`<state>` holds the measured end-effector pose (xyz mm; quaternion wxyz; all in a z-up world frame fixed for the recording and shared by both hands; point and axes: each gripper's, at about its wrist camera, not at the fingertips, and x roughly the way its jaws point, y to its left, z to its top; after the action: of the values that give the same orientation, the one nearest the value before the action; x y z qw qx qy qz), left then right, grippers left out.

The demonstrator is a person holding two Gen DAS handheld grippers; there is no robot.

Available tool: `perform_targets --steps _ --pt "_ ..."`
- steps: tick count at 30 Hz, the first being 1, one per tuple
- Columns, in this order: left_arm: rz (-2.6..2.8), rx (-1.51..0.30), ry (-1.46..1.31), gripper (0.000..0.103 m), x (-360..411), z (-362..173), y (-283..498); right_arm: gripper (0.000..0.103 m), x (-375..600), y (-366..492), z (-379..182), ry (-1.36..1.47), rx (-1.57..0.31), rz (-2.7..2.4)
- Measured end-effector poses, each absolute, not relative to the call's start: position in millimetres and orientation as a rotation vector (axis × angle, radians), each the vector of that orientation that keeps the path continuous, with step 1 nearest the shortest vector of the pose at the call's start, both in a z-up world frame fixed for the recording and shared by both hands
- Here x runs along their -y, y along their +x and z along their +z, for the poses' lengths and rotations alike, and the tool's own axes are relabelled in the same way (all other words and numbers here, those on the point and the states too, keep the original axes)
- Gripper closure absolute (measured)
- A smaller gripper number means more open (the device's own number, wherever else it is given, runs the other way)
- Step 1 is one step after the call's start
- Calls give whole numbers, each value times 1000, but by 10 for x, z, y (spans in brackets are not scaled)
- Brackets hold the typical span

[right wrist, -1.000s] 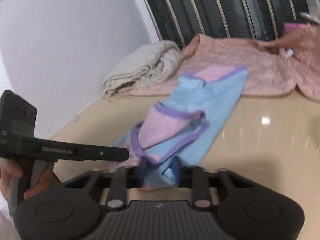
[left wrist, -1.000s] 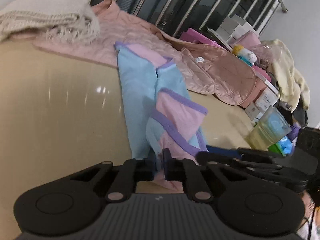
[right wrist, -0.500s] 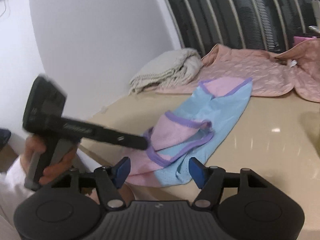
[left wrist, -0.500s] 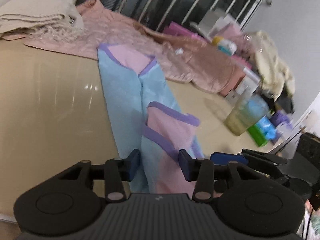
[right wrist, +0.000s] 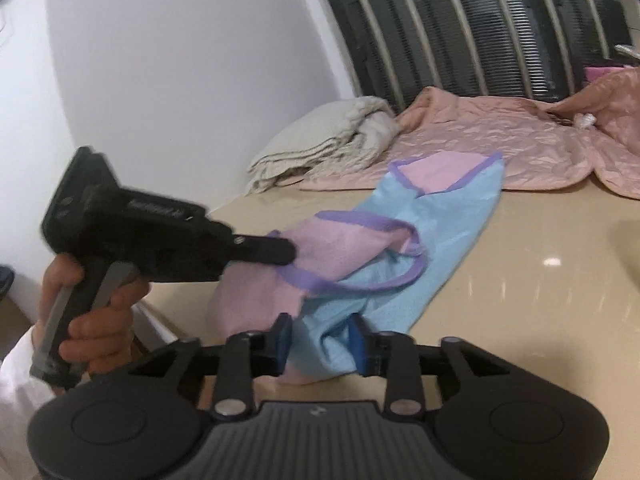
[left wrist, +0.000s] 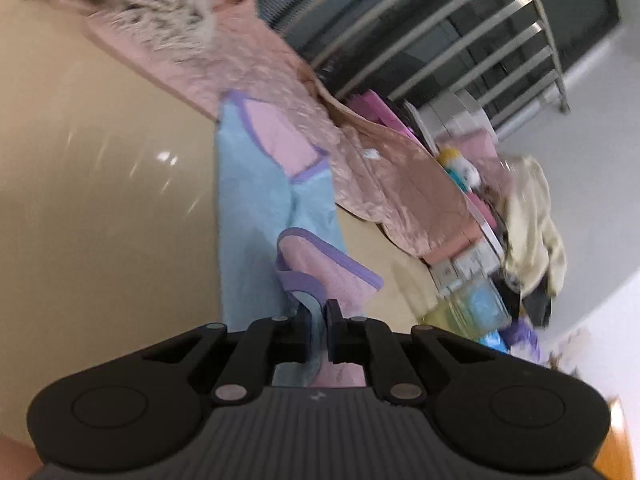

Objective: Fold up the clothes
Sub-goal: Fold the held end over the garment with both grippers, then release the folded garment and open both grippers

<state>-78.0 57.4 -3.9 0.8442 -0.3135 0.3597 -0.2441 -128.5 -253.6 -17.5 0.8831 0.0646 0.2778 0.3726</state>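
Observation:
A light blue and pink garment with purple trim [left wrist: 256, 208] lies lengthwise on the beige table [left wrist: 100, 184], its near end folded over. My left gripper [left wrist: 318, 330] is shut on the garment's near pink edge and lifts it; it also shows in the right wrist view [right wrist: 280, 250], pinching the pink cloth. My right gripper [right wrist: 320, 338] is open, its blue pads either side of the garment's [right wrist: 436, 232] near blue end, holding nothing.
A pink quilted jacket [right wrist: 500, 144] and a folded cream blanket [right wrist: 328, 144] lie at the table's far side. Boxes, a plastic container [left wrist: 476, 304] and a cream cloth [left wrist: 532, 216] crowd the right end. A metal rack stands behind.
Both grippers let go of the garment half a second ago. My left gripper has since shut again on the near pink edge and raised it. My right gripper has narrowed but stays open.

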Motion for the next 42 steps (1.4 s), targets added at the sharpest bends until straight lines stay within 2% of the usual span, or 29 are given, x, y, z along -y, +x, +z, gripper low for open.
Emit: perform_targets --steps 1,2,5,7,8,10,12,13,14,15,16,17,19,21,22,23,24,25,26,31,34,35,36,38,39,42 --pt "-485 -760 -682 97 -607 -65 -770 92 2512 -1283 -179 130 -588 768" --pt "-455 -760 -699 97 -640 -87 -757 101 2518 -1282 -169 147 -599 739" --pt "-413 -765 -723 97 -714 -144 -717 101 2703 -1312 -111 290 -583 645" --pt "-412 -770 -707 91 -706 -163 -733 101 2856 -1359 -130 387 -581 599" --pt "-419 -766 -693 80 -691 -153 -759 101 2887 -1389 -166 404 -586 581" --pt "-448 -743 -658 70 -658 -90 -850 100 2915 -1463 -235 423 -592 534" --pt "-489 -706 -607 60 -615 -5 -978 94 2929 -1542 -247 447 -580 513" --pt "-502 -687 -577 52 -568 34 -1050 93 2919 -1565 -222 440 -570 516" --pt "-512 -675 -547 48 -518 64 -1102 84 2903 -1578 -185 424 -558 521" --pt "-517 -677 -517 48 -462 76 -1109 75 2883 -1581 -141 404 -542 525" --pt "-519 -679 -494 48 -412 83 -1103 58 2860 -1549 -94 377 -525 523" --pt "-514 -681 -488 49 -375 79 -1068 51 2841 -1488 -53 350 -511 517" --pt "-513 -685 -499 49 -323 71 -962 50 2801 -1345 11 301 -493 511" --pt "-536 -692 -501 59 -272 70 -844 51 2759 -1137 -10 294 -527 544" --pt "-548 -701 -495 76 -239 66 -789 55 2730 -1044 -36 301 -558 569" --pt "-552 -719 -483 94 -196 55 -733 67 2694 -965 -63 307 -587 590" --pt "-556 -731 -476 96 -159 42 -682 78 2654 -889 -94 312 -614 605" --pt "-557 -730 -483 98 -144 28 -653 100 2619 -833 -123 316 -637 602" --pt "-562 -718 -499 99 -147 26 -652 100 2607 -821 -126 323 -642 587" --pt "-602 -629 -542 100 -207 120 -753 100 2608 -1020 126 301 -495 562" --pt "-502 -661 -497 99 -170 35 -659 98 2516 -905 138 220 -487 504" --pt "-475 -679 -481 95 -164 -6 -640 93 2477 -834 78 184 -528 473" --pt "-469 -693 -483 92 -189 -28 -663 91 2437 -763 19 147 -567 442" --pt "-467 -713 -483 69 -236 -57 -732 91 2446 -801 -30 121 -587 418" --pt "-492 -702 -471 64 -255 -34 -832 91 2505 -905 -20 131 -560 440" --pt "-565 -669 -437 62 -312 35 -1130 80 2662 -1187 -16 159 -517 502"
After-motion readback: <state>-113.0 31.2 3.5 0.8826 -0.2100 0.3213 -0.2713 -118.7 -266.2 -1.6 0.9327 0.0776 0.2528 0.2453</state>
